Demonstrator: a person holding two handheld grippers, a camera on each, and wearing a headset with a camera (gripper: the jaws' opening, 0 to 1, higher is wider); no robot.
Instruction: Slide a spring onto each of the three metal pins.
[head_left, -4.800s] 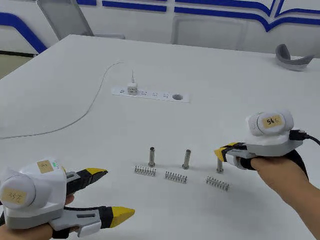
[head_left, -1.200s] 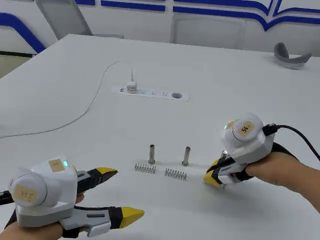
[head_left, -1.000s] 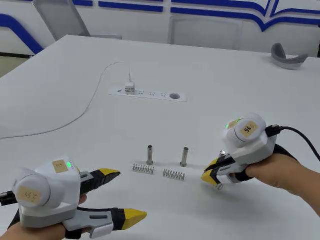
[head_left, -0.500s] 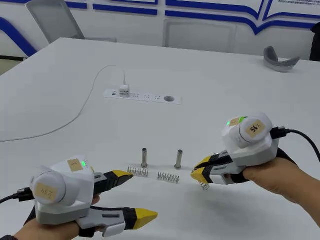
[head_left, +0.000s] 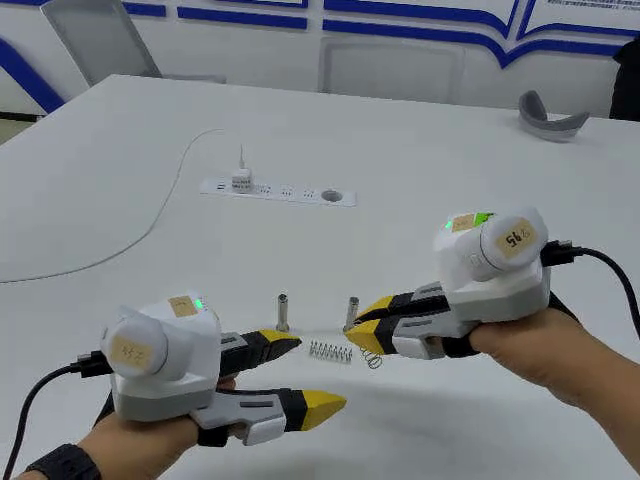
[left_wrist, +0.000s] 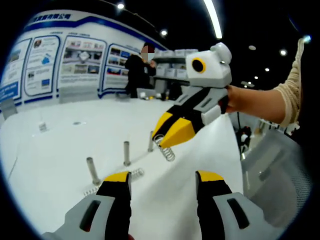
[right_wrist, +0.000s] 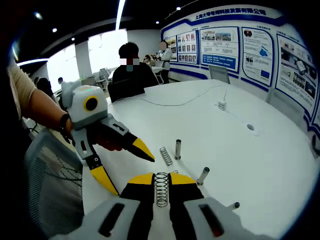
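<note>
We pinch a spring (right_wrist: 161, 189) between our right tongs (head_left: 362, 330), held clear of the worktop (head_left: 450, 180) just beside the middle pin (head_left: 352, 312); light, slippery and easily squashed, it wants a gentle mid-coil grip. Our left tongs (head_left: 315, 373) hover spread and empty, nearer us than that pin

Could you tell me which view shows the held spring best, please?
The right gripper view: the spring is clamped between the jaws, coils clear. In the head view and left gripper view, its end hangs from the tips.
</note>
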